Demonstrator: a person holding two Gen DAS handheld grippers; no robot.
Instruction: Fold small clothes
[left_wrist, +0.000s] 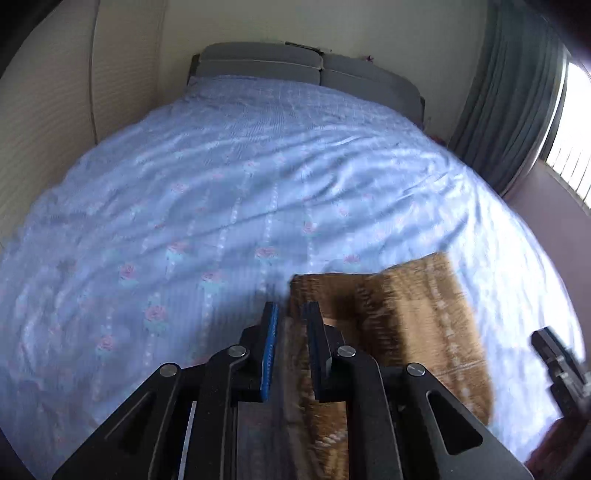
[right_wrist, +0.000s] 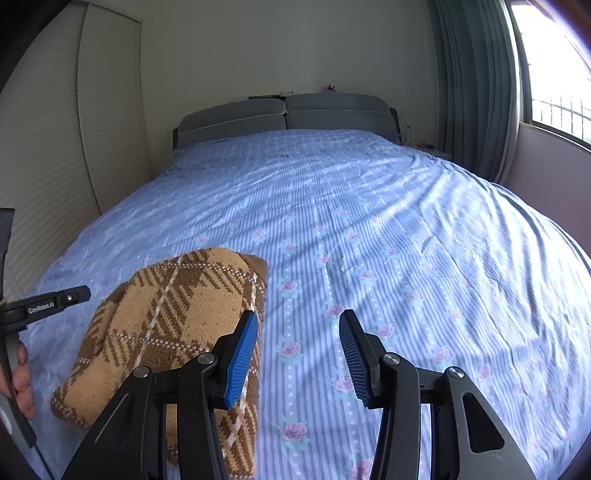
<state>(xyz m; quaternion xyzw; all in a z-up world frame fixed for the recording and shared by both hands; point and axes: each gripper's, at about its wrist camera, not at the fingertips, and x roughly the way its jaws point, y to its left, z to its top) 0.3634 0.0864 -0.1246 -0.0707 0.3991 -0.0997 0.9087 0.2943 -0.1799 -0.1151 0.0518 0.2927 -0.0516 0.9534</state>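
- Left gripper (left_wrist: 290, 325): fingers nearly together, with a brown edge of the cloth (left_wrist: 402, 317) seen in the narrow gap; looks pinched on that edge, though motion blur keeps it from being certain.
- From left fingers, cloth spreads toward 1–2 o'clock, lying on the bed (left_wrist: 221, 184); long axis roughly from 6 toward 12, leaning right.
- In the right wrist view, cloth (right_wrist: 166, 325) seen as a folded plaid bundle, resting on the bed (right_wrist: 406, 240).
- Right gripper (right_wrist: 299, 350): spread wide, nothing between the pads; cloth at 9–10 o'clock, its near edge behind the left pad (right_wrist: 242, 362), touching or not cannot be told.
- Left gripper nearer, already at the cloth; right one just beside it.
- No containers in view.
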